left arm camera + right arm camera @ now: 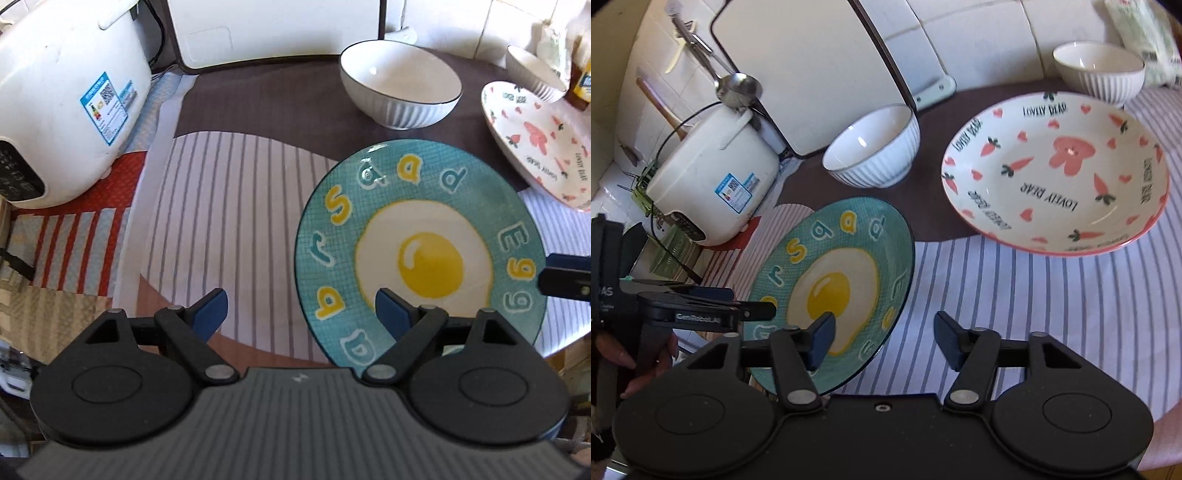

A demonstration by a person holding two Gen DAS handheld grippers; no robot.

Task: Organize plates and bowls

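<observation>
A teal fried-egg plate (421, 251) lies on the striped cloth; it also shows in the right wrist view (831, 288). My left gripper (301, 314) is open and empty, its right finger over the plate's near rim. My right gripper (884, 341) is open and empty, its left finger over the plate's right part. A pink-rimmed carrot plate (1056, 173) lies to the right. A large ribbed white bowl (400, 83) stands behind the teal plate. A smaller ribbed bowl (1099, 70) stands at the far right.
A white rice cooker (62, 107) stands at the left. A white board (812, 74) leans against the wall behind the bowls. A jar (581, 81) and a packet (1145, 37) stand at the far right. The table edge runs along the near right.
</observation>
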